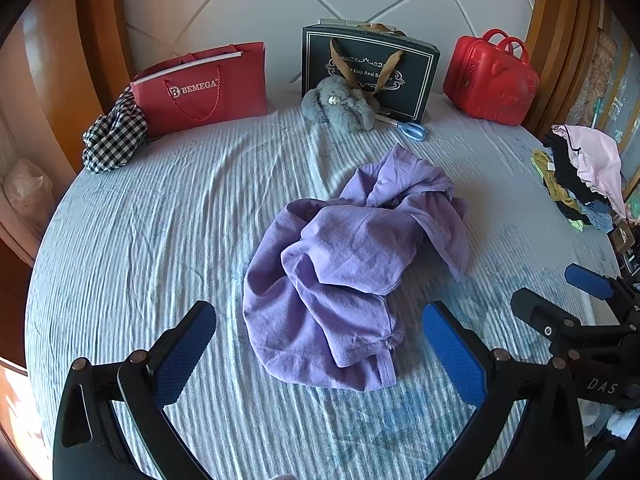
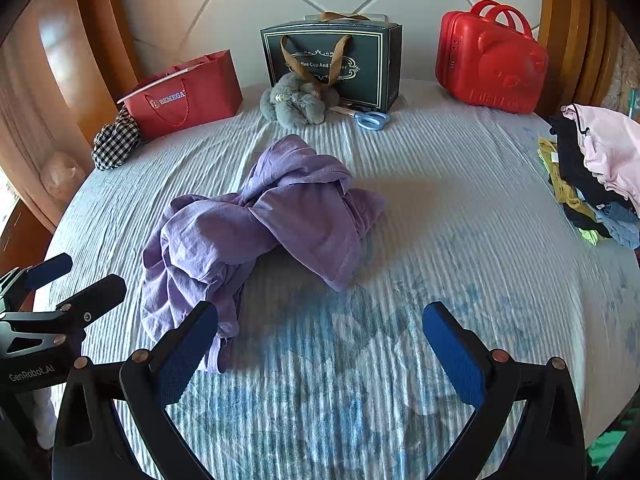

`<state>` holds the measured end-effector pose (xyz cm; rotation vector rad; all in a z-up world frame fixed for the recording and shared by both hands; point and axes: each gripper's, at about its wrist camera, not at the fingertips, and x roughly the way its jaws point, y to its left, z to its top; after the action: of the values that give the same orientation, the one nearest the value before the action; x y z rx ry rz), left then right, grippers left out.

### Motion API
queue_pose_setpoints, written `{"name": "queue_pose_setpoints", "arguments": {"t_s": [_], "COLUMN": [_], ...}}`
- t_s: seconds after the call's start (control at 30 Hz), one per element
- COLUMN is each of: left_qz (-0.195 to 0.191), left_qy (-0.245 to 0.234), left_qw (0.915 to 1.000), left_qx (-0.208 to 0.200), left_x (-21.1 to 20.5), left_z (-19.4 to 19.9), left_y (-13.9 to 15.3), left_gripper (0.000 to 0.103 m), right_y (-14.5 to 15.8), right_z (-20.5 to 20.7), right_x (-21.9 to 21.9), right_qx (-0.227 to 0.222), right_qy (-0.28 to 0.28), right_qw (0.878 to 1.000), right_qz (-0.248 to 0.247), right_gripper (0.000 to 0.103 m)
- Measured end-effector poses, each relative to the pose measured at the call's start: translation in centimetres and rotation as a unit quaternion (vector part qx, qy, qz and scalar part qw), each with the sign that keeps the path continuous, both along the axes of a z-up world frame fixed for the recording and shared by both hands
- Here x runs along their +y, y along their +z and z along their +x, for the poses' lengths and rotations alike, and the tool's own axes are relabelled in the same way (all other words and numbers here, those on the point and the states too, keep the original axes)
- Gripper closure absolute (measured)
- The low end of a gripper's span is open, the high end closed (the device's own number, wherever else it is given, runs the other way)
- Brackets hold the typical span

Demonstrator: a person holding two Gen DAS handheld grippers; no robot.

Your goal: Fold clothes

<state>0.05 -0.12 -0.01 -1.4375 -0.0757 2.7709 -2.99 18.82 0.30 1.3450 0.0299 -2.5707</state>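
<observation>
While spread wide and empty, left tool (image 1: 320,356) and right tool (image 2: 320,356) both above the near part of the bed (image 2: 460,184). Purple garment (image 1: 340,264) crumpled in a heap mid-bed, unfolded, long axis running from near-left to far-right. Straight ahead of the left tool, hem edge just beyond its fingers; ahead and leftward of the right tool, near hem by its left finger. Left side probably nearer. More clothes (image 2: 596,176) piled at the right edge of the bed.
</observation>
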Motion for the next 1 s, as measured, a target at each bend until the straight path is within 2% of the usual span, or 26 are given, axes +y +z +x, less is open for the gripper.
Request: {"name": "queue_pose_setpoints", "arguments": {"t_s": [0.23,0.33,1.0], "left_qz": [0.0,-0.007,-0.025], "left_qy": [0.014,0.023,0.018], "left_qw": [0.9999,0.9997,0.9994], "left_qx": [0.001,-0.01,-0.016], "left_x": [-1.1,-1.1,-1.4], "left_z": [0.6,0.6,0.6], "left_y": [-0.1,-0.2,-0.9], "left_gripper": [0.0,0.0,0.0], "right_y": [0.2,0.6,0.4], "right_z": [0.3,0.6,0.6], "right_x": [-0.3,-0.5,-0.7], "right_qx": [0.005,0.008,0.008], "right_qy": [0.004,0.003,0.0], "right_qw": [1.0,1.0,1.0], "right_qz": [0.004,0.009,0.013], "right_gripper": [0.0,0.0,0.0]}}
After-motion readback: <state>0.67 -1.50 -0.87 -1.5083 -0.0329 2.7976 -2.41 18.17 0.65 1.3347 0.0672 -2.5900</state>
